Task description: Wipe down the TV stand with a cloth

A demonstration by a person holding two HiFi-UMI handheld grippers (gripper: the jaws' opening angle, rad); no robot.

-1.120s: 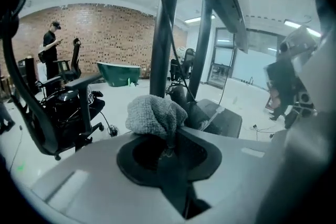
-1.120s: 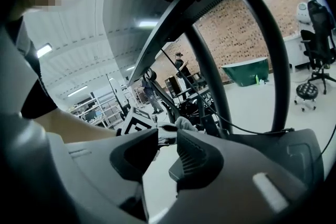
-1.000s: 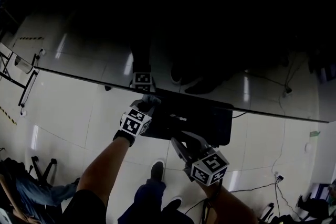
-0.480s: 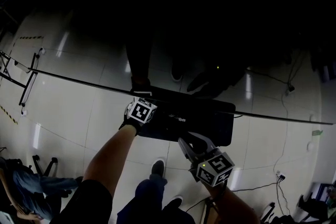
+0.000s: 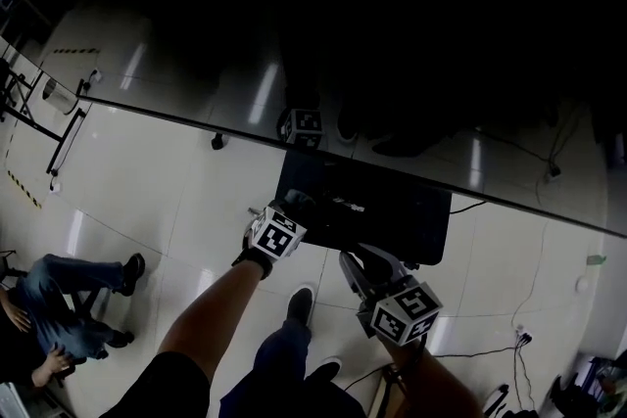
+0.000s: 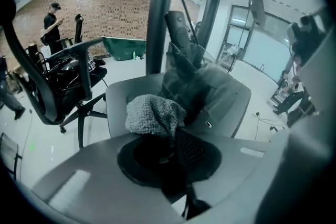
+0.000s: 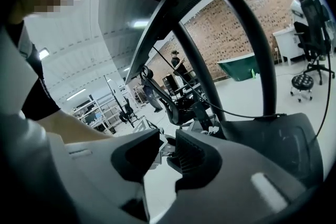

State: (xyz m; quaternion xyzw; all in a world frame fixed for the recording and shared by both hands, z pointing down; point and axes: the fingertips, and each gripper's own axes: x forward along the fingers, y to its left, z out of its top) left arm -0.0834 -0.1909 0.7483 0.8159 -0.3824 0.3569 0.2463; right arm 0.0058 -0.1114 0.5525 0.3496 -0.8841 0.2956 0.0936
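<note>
The TV stand's black base (image 5: 392, 220) lies on the pale floor under the thin top edge of the TV (image 5: 176, 116). My left gripper (image 5: 291, 208) is at the base's near left corner, shut on a grey knitted cloth (image 6: 155, 114) that bunches over its tips (image 6: 168, 147). In the left gripper view the cloth hangs just above the grey base plate (image 6: 239, 98), in front of the two slanted stand legs (image 6: 160, 13). My right gripper (image 5: 355, 266) hovers at the base's near edge. Its jaws (image 7: 167, 150) stand apart with nothing between them.
A seated person (image 5: 61, 308) is on the floor at the lower left. Cables (image 5: 490, 348) trail at the lower right. An office chair (image 6: 65, 78) stands left of the stand, a person (image 6: 52, 22) by the brick wall behind. The wearer's shoe (image 5: 297, 305) is just before the base.
The left gripper with the cloth has come down toward the base's near left corner. The right gripper has barely shifted. The head view has tilted, showing more floor at the left.
</note>
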